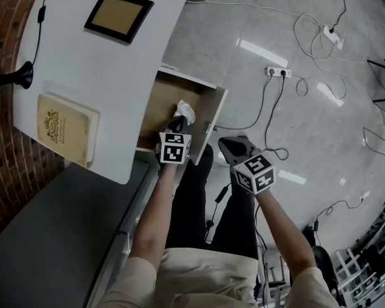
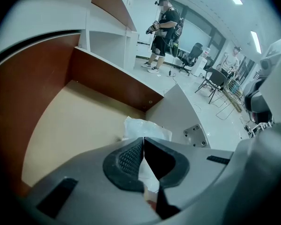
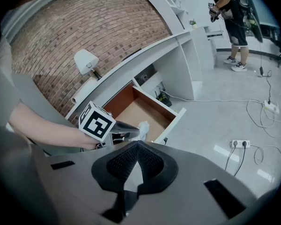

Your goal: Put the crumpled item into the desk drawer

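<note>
Left claw (image 3: 135,131) apparently holds crumpled item (image 3: 144,128) over open drawer (image 3: 135,111).

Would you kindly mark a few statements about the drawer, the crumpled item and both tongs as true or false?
1. The drawer is open. True.
2. The left tongs are shut on the crumpled item. True.
3. The right tongs hold a book. False: they are shut and empty; the book lies on the desk.
4. The crumpled item lies on the floor. False: it is held over the drawer.
</note>
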Motion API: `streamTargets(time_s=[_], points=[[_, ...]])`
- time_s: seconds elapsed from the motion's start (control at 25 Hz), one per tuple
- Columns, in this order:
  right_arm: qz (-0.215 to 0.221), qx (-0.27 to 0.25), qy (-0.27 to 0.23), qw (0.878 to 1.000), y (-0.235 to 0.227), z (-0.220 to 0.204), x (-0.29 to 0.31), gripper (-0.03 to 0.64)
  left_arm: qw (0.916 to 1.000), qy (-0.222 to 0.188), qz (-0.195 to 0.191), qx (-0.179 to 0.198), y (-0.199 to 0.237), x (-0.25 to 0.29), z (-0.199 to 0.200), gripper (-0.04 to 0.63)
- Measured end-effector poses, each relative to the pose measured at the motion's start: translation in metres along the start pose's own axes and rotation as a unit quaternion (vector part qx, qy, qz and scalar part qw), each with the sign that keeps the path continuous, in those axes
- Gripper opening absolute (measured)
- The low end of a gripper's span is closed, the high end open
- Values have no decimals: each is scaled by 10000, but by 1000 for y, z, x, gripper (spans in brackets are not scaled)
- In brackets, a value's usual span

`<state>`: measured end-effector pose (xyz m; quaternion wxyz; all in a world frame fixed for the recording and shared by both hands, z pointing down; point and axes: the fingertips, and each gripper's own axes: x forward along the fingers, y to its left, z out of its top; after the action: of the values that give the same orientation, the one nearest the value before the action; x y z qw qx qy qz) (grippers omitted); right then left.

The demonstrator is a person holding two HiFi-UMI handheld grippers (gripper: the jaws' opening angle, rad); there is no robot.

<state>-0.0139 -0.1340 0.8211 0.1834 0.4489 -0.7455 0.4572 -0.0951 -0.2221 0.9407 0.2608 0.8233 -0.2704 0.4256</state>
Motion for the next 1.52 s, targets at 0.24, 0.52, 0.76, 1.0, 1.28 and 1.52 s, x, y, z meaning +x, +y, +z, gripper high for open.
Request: streamTargets(time_s=[0.24, 0.52, 0.76, 1.0, 1.28, 1.52], points=[[-53, 65, -5, 10000, -7, -7, -1, 25, 9998, 182, 55, -76, 7, 14, -5, 18], [-46, -43, 68, 10000, -10, -11, -2, 26, 9995, 181, 146, -191, 12, 27, 2, 18], [-69, 25, -33, 10000, -12, -8, -2, 25, 9996, 233, 112, -103, 10, 37, 1, 19], [8, -66, 25, 10000, -8, -12, -1, 25, 9996, 217, 92, -142, 3, 43, 1, 20], [101, -45, 6, 9999, 0, -14, 2, 25, 9995, 253, -13, -176, -3, 40, -2, 20], [88, -111, 94, 9999, -3, -19, -1, 25, 9996, 144, -4, -237, -6, 32, 3, 21]])
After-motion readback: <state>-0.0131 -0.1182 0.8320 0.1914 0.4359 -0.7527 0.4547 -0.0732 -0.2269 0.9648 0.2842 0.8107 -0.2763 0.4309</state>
